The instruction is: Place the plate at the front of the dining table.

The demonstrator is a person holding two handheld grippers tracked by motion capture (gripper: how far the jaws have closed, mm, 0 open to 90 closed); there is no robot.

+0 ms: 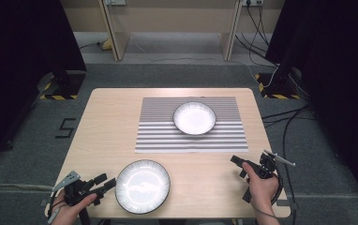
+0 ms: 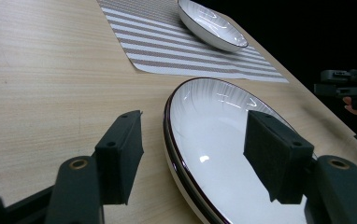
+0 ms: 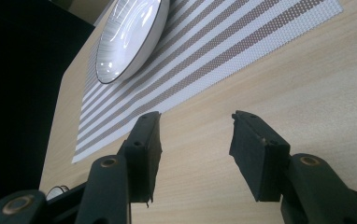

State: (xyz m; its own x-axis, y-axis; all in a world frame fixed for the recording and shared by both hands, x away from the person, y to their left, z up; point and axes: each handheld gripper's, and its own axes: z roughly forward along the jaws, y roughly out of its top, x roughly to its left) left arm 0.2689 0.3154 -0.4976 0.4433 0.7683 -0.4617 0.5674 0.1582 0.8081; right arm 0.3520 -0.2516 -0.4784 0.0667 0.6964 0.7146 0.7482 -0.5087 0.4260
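The left gripper (image 1: 106,183) sits at the near left corner of the table (image 1: 111,122), its jaws spread wide and straddling the rim of the near plate (image 1: 142,186): in the left gripper view one pad is outside the rim over bare wood and the other hangs above the plate's white inside, neither pressing on it. That plate (image 2: 214,140), white with a thin dark rim and fine ribbing, lies close to the near edge, left of the middle. The right gripper (image 1: 239,165) is near the right end of the near edge, jaws wide with nothing between them, pointing across bare wood toward the striped placemat (image 1: 191,136). The placemat, grey and white in bands, covers the middle of the far half of the table, and a second plate (image 1: 194,118) of the same kind rests on it near its far edge. No brand or label can be read on any of these. The table is pale wood with rounded corners, standing on grey carpet; a mark like a figure five (image 1: 65,127) is taped on the floor to the left, black curtains hang at both sides, and cables (image 1: 280,117) trail on the right.
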